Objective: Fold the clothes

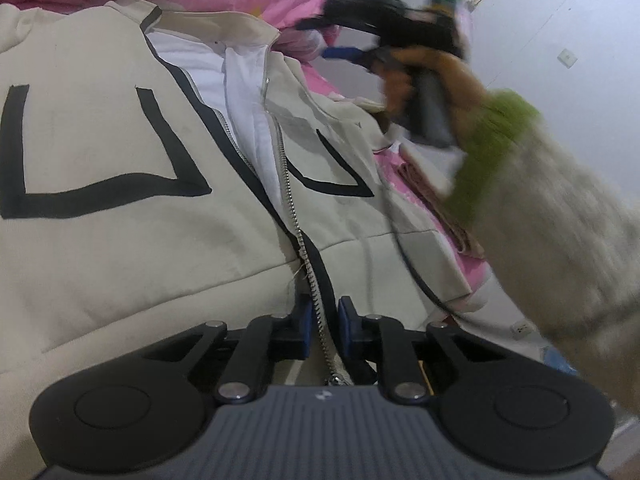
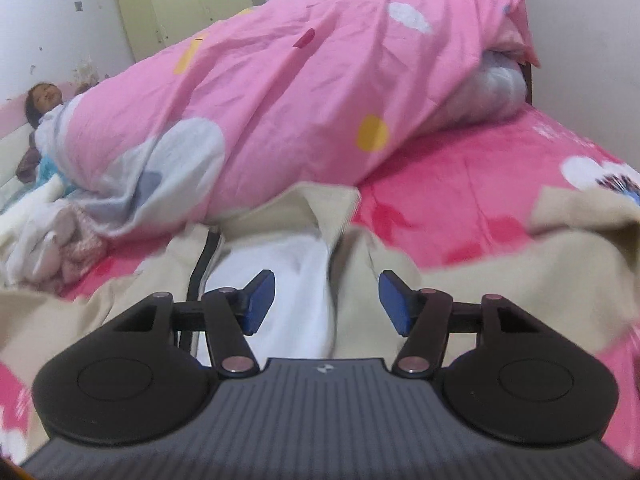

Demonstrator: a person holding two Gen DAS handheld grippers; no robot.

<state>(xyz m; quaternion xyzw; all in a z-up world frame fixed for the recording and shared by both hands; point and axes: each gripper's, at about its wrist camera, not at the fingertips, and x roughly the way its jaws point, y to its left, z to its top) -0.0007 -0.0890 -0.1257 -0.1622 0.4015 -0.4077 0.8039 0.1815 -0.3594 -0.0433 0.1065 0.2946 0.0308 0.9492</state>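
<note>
A cream zip-up jacket [image 1: 120,216] with black outline markings and a white lining [image 1: 240,92] lies front-up on the pink bed. My left gripper [image 1: 323,324] is shut on the jacket's bottom hem at the zipper [image 1: 298,236]. My right gripper [image 2: 326,300] is open and empty, hovering above the jacket's collar and white lining [image 2: 296,280]. The right gripper also shows, blurred, in the left wrist view [image 1: 344,36], held by a hand in a green-cuffed sleeve [image 1: 492,148] above the jacket's collar end.
A rolled pink duvet [image 2: 304,92] lies across the bed behind the jacket. The pink bedsheet [image 2: 460,196] spreads to the right. A doll [image 2: 42,102] and small clothes [image 2: 48,240] lie at the left. A wall and cupboard [image 2: 192,4] stand behind.
</note>
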